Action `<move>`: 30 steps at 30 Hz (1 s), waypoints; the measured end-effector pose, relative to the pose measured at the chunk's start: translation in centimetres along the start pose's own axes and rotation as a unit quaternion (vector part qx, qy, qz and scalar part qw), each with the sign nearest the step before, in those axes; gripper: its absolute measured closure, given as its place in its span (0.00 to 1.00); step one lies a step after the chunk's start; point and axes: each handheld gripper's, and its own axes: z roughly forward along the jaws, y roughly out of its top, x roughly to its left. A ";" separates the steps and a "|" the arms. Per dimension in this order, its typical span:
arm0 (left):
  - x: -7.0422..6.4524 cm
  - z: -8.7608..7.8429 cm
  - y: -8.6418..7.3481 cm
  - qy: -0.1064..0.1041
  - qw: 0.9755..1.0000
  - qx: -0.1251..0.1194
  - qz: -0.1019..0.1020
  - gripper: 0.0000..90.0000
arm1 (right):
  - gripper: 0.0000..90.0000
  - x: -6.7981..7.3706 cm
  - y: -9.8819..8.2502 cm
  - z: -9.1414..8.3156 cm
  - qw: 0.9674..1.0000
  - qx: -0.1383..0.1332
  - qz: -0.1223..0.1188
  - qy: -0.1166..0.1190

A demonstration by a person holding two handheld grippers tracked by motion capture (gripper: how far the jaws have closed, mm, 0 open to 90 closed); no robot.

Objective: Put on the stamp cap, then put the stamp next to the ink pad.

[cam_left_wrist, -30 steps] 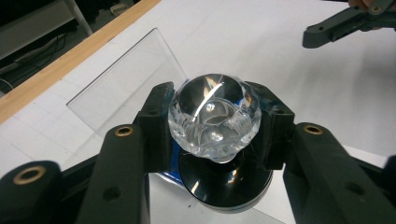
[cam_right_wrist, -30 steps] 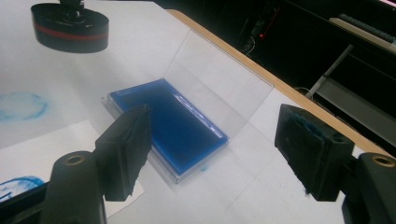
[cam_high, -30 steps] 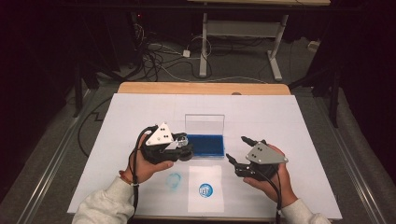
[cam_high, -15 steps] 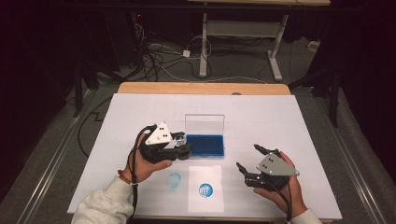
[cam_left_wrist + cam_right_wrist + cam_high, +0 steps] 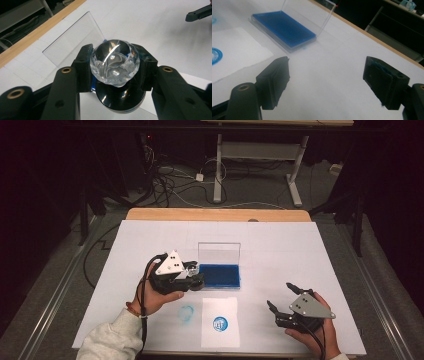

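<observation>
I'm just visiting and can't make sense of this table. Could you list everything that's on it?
stamp: one, clear faceted knob on a black round base, clamped in the left gripper beside the ink pad
ink pad: one, blue, mid-table, its clear lid standing open
paper sheet: one, white with a blue round print, near edge
ink smudge: one, pale blue, left of the sheet
table: one, white
left gripper: black, shut on the stamp
right gripper: black, open, holding nothing

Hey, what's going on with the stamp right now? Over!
Left gripper shut on the stamp, beside the ink pad. Right gripper open, holding nothing, off to the side. Nothing in the way.
</observation>
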 end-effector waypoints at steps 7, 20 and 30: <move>0.1 -0.1 0.1 0.003 1.000 -0.001 0.003 0.60 | 0.24 -0.5 -1.3 -0.6 1.000 0.018 0.006 -0.002; 0.0 -0.9 0.6 0.012 1.000 -0.003 0.019 0.60 | 0.24 -0.6 -1.3 -0.7 1.000 0.017 0.008 0.002; 0.7 -1.3 0.5 0.023 1.000 0.004 0.019 0.60 | 0.24 -0.6 -1.3 -0.5 1.000 0.024 0.002 0.002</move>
